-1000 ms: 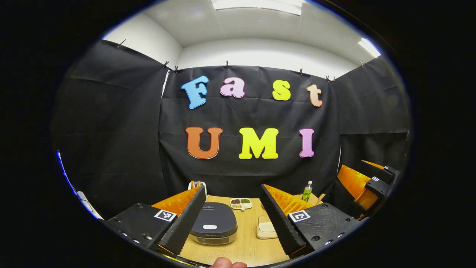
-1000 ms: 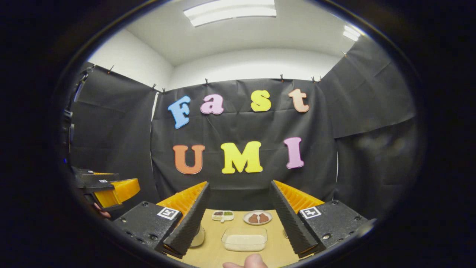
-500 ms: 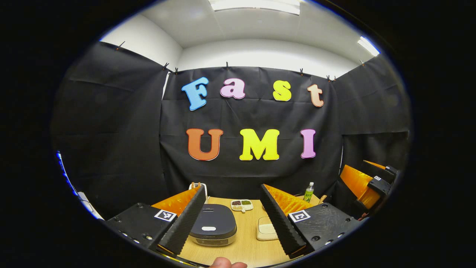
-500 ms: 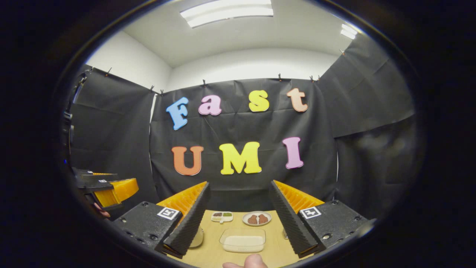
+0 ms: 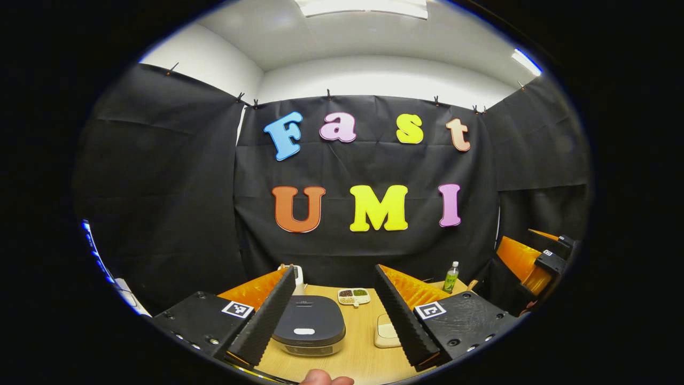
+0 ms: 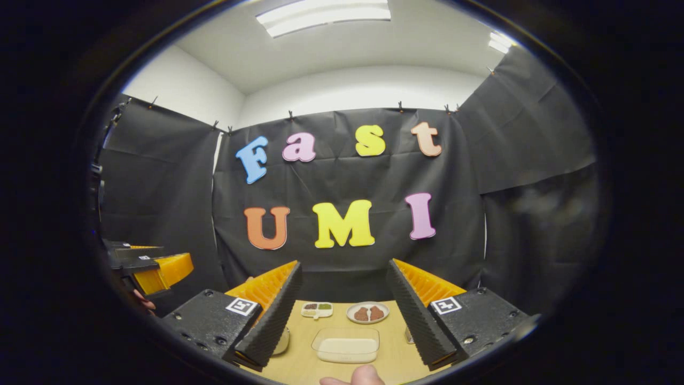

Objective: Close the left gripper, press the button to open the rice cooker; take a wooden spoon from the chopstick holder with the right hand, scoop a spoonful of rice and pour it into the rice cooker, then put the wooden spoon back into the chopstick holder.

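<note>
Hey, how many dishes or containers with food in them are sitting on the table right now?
3. A clear rice container nearest the right gripper, a round plate behind it, and a divided dish to that plate's left. The gripper fingers may hide others.

Bottle (image 5: 452, 276) at table (image 5: 360, 350) far edge. Divided dish (image 6: 317, 309) beside plate (image 6: 367, 313), both behind clear tray (image 6: 346, 345).

In the left gripper view, one finger (image 5: 264, 315) is covering the rice cooker's (image 5: 311, 328) left side and most of the chopstick holder (image 5: 297, 276); the other is hiding half the rice box (image 5: 384, 331). The bottle's (image 5: 452, 277) label is showing too small to read. A fingertip (image 6: 355, 377) is poking in, cut off by the right gripper view's lower edge.
</note>
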